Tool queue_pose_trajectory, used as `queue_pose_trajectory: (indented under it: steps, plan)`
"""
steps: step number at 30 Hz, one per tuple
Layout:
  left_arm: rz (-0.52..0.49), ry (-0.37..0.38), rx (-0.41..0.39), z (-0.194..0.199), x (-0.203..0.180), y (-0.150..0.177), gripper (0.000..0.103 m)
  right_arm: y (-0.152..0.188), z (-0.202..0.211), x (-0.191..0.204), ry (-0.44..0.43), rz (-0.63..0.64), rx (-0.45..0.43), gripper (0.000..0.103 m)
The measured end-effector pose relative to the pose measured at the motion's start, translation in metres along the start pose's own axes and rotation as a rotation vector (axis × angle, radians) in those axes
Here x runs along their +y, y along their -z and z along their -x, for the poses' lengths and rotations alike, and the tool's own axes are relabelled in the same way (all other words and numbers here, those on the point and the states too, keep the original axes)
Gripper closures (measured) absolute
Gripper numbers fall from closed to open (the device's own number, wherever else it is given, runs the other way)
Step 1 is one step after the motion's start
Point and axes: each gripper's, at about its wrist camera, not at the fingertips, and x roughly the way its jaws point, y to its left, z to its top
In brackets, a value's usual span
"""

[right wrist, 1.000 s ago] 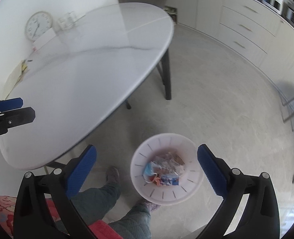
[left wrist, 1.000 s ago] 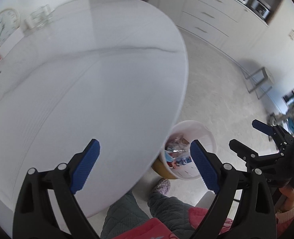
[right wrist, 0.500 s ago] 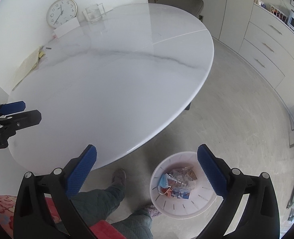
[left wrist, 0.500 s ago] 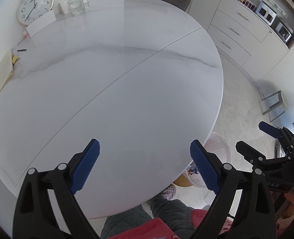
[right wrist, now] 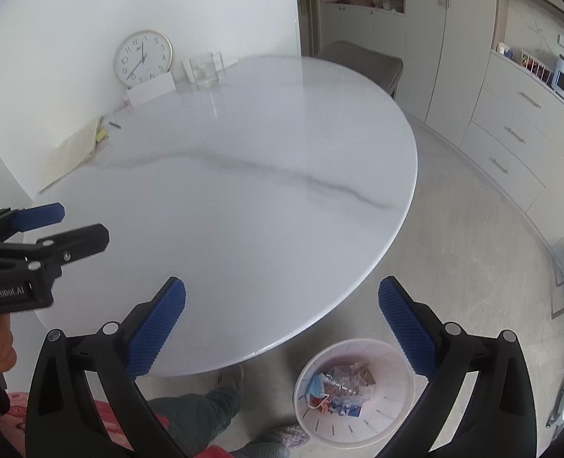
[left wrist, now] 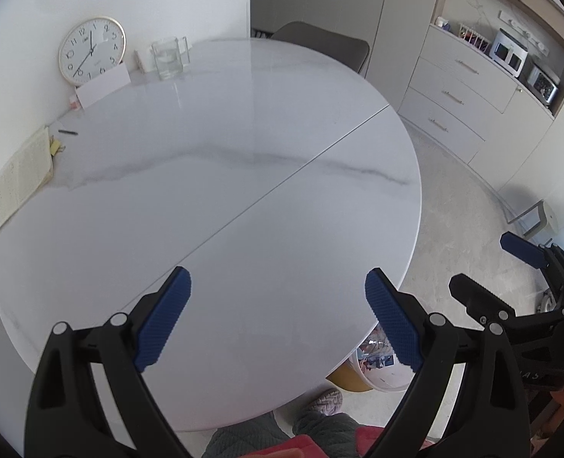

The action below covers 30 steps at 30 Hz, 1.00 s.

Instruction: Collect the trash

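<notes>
A white trash bin (right wrist: 354, 393) stands on the floor beside the table's near right edge, holding wrappers and a blue mask (right wrist: 320, 389). In the left wrist view only part of the bin (left wrist: 377, 366) shows under the table edge. My left gripper (left wrist: 278, 320) is open and empty above the near part of the white marble table (left wrist: 224, 175). My right gripper (right wrist: 282, 324) is open and empty over the table's edge, left of and above the bin. Each gripper shows in the other's view: the right one (left wrist: 511, 267), the left one (right wrist: 52, 225).
At the table's far side stand a clock (left wrist: 91, 51), a glass container (left wrist: 167, 59), a white card (left wrist: 102, 86), a paper pad (left wrist: 22, 175) and a small pen (left wrist: 68, 132). A grey chair (left wrist: 320, 45) is behind the table. Drawers (left wrist: 457, 99) line the right wall.
Both grippers have risen and tilted up from the bin toward the table top. The bin has slid down and out of the middle of both views. Both stay open and empty.
</notes>
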Motion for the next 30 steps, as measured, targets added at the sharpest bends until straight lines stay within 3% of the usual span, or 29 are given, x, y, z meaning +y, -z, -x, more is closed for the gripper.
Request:
queue_pose_trajectory:
  steps: [4, 13, 30]
  plan:
    - [-0.002, -0.01, -0.05, 0.019, -0.001, -0.004, 0.008, -0.009, 0.019, 0.0, 0.027, -0.022, -0.032, 0.003]
    - [0.041, -0.032, -0.069, 0.034, 0.003, -0.004, 0.008, -0.017, 0.051, 0.001, 0.056, -0.018, -0.094, 0.003]
    - [0.066, -0.052, -0.061, 0.037, 0.003, -0.002, 0.008, -0.013, 0.051, 0.004, 0.067, 0.007, -0.08, 0.003]
